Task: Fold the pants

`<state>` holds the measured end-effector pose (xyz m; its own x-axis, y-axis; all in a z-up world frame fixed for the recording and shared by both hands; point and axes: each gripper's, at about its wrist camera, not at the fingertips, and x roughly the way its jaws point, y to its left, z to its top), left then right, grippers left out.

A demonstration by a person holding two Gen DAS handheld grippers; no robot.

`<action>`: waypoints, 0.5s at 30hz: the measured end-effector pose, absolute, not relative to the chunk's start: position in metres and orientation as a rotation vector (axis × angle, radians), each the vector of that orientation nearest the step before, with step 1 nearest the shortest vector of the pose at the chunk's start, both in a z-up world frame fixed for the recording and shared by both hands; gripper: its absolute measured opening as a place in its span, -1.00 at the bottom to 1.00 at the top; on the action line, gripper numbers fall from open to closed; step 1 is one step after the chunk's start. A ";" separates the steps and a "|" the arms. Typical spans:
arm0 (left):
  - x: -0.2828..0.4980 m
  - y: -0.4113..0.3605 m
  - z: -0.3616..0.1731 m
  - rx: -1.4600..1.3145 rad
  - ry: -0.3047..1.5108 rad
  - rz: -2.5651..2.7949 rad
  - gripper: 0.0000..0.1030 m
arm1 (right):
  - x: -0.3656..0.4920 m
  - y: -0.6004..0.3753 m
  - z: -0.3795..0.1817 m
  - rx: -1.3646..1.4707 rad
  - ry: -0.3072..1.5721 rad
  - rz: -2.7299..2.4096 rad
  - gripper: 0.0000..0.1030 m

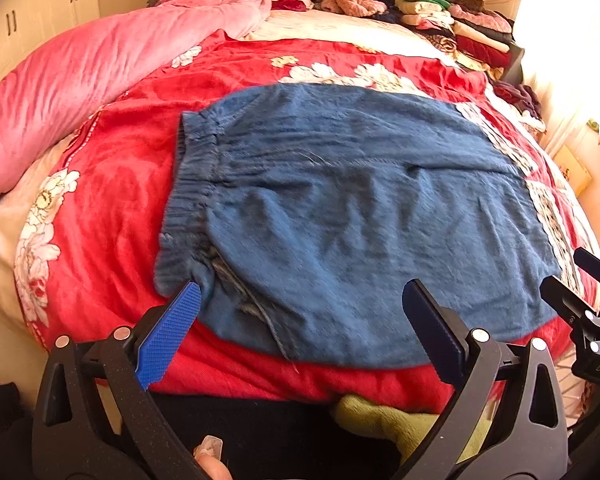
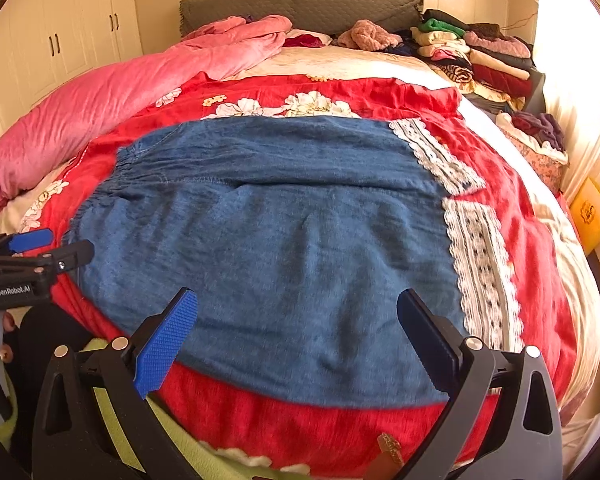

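Blue denim pants point(image 1: 340, 208) point(image 2: 268, 232) lie spread flat on a red floral blanket point(image 1: 112, 200) point(image 2: 340, 420), elastic waistband to the left, white lace-trimmed leg hems point(image 2: 476, 256) to the right. My left gripper point(image 1: 300, 312) hovers open over the near edge of the pants by the waistband end, nothing between its blue fingers. Over the near edge further right, my right gripper point(image 2: 296, 316) stands open and empty too. Each gripper shows at the side of the other's view: the right gripper point(image 1: 580, 280), the left gripper point(image 2: 40, 246).
A pink quilt point(image 1: 80, 80) point(image 2: 100, 96) is bunched along the bed's left side. Stacks of folded clothes point(image 1: 460, 24) point(image 2: 480, 52) sit at the far right by the grey headboard point(image 2: 300, 4). Cupboards point(image 2: 60, 40) stand left. A yellow box point(image 2: 592, 212) lies beside the bed at right.
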<state>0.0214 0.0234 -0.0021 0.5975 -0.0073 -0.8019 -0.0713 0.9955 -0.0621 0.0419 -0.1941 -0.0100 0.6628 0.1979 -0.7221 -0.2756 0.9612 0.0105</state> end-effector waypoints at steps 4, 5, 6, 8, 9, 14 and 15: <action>0.037 0.043 0.005 -0.104 0.918 0.071 0.84 | 0.069 -0.188 0.001 -0.110 0.788 0.315 0.92; 0.042 0.047 0.006 -0.105 0.916 0.076 0.84 | 0.075 -0.187 0.004 -0.112 0.784 0.325 0.92; 0.047 0.052 0.007 -0.105 0.917 0.084 0.84 | 0.085 -0.183 0.008 -0.121 0.777 0.340 0.92; 0.058 0.062 0.008 -0.107 0.927 0.095 0.84 | 0.101 -0.176 0.013 -0.129 0.776 0.376 0.92; 0.064 0.069 0.009 -0.106 0.931 0.104 0.84 | 0.110 -0.172 0.015 -0.140 0.776 0.389 0.92; 0.103 0.103 0.012 -0.100 0.942 0.139 0.84 | 0.164 -0.144 0.018 -0.175 0.783 0.504 0.92; 0.109 0.109 0.012 -0.100 0.939 0.148 0.84 | 0.177 -0.138 0.018 -0.178 0.785 0.518 0.92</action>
